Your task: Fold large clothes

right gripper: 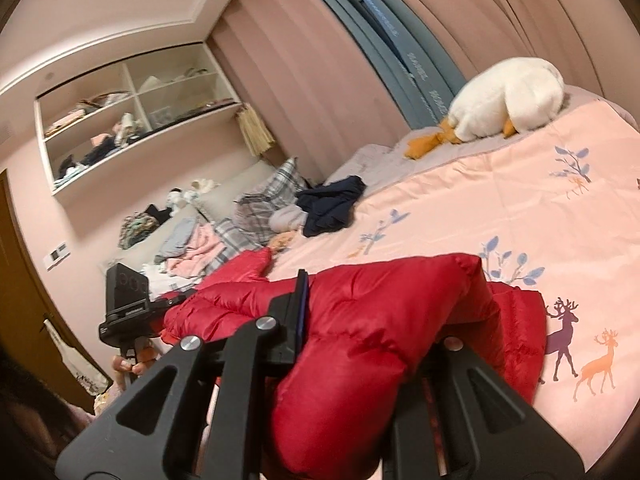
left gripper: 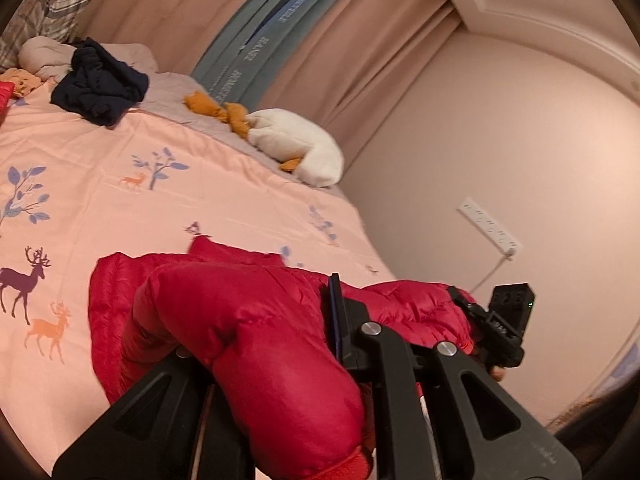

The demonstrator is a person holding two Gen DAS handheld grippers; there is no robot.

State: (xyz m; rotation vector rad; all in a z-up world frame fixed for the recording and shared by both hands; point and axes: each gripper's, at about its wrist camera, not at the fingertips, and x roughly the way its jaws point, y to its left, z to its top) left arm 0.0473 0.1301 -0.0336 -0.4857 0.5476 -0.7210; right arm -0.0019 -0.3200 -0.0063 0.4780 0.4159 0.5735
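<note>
A red puffer jacket (left gripper: pixel 224 304) lies at the near edge of the bed with the pink deer-print duvet (left gripper: pixel 120 208). My left gripper (left gripper: pixel 264 344) is shut on a thick fold of the jacket, which bulges between its fingers and hides the left finger. My right gripper (right gripper: pixel 376 332) is likewise shut on a fold of the red jacket (right gripper: pixel 380 304), lifted slightly off the duvet (right gripper: pixel 500 208). Each view shows the other gripper at the jacket's far side: the right gripper (left gripper: pixel 500 328) and the left gripper (right gripper: pixel 128 300).
A dark navy garment (left gripper: pixel 100 84) and a beige one (left gripper: pixel 40 54) lie near the plaid pillows (left gripper: pixel 40 16). A white plush goose (left gripper: pixel 296 148) lies by the curtains. A wall with a power strip (left gripper: pixel 488 224) stands to the right. Shelves (right gripper: pixel 132 120) hang beyond the bedhead.
</note>
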